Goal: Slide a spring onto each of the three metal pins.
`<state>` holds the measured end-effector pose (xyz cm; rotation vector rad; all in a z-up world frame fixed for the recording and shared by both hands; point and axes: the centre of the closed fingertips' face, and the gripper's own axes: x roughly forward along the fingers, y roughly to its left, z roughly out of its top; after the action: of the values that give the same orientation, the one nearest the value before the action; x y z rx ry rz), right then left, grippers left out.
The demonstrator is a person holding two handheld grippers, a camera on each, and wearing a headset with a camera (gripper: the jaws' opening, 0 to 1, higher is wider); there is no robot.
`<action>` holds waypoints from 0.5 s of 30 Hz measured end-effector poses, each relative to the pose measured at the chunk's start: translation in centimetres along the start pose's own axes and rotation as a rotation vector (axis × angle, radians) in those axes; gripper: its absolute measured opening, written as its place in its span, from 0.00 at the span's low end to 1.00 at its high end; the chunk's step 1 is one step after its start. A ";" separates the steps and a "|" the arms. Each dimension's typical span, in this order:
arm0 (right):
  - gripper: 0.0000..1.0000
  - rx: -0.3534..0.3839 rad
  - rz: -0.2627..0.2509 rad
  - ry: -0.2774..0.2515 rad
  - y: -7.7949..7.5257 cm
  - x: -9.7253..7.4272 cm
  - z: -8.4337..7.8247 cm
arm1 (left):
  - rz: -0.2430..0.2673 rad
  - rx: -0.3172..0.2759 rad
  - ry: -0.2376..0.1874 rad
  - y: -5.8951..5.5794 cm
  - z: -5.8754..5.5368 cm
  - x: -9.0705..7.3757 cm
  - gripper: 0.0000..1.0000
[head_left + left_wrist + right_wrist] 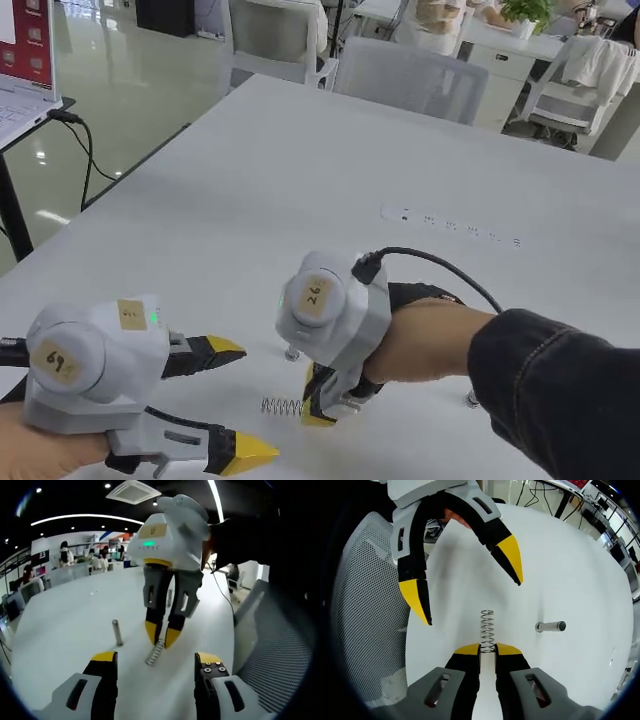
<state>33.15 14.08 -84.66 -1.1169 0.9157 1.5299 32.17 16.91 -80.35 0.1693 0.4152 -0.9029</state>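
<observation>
**Right jaws pinch one end of a spring; left jaws stand open beside it**

The spring (487, 627) lies flat on the white counter (300, 180), close to the edge on the person's side. In the right gripper view a mesh chair seat (365, 620) shows just past that edge. One end of the spring sits between the yellow tips of the right gripper (487, 649), whose jaws are closed on it. The rest of the coil runs straight out ahead of the tips, resting on the counter. In the head view this gripper points steeply down, and the spring's free end reaches out toward the left gripper (257, 400).

The left gripper has its jaws spread wide and holds nothing. Its tips are just beside the spring's free end, one on either side of the coil's line, and do not touch it.

A metal pin (117, 632) stands upright on the counter near the spring, farther in from the edge and apart from both grippers. In the head view its lower part shows below the right gripper's white body. A second small metal piece (471, 400) stands by the dark sleeve (560, 390); whether it is a pin is too small to tell.

A black cable (440, 265) loops from the right gripper's body. Beyond the far edge stands a grey chair (410, 75), and off the left corner an open laptop (20, 80).
</observation>
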 end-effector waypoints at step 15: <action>0.08 -0.017 0.020 0.008 1.8 -2.2 -0.5 | -0.105 0.074 0.006 -1.9 0.6 1.4 0.34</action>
<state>31.65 12.57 -82.65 -1.1297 0.9231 1.5527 31.66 14.51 -80.33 0.2193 0.3995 -1.0214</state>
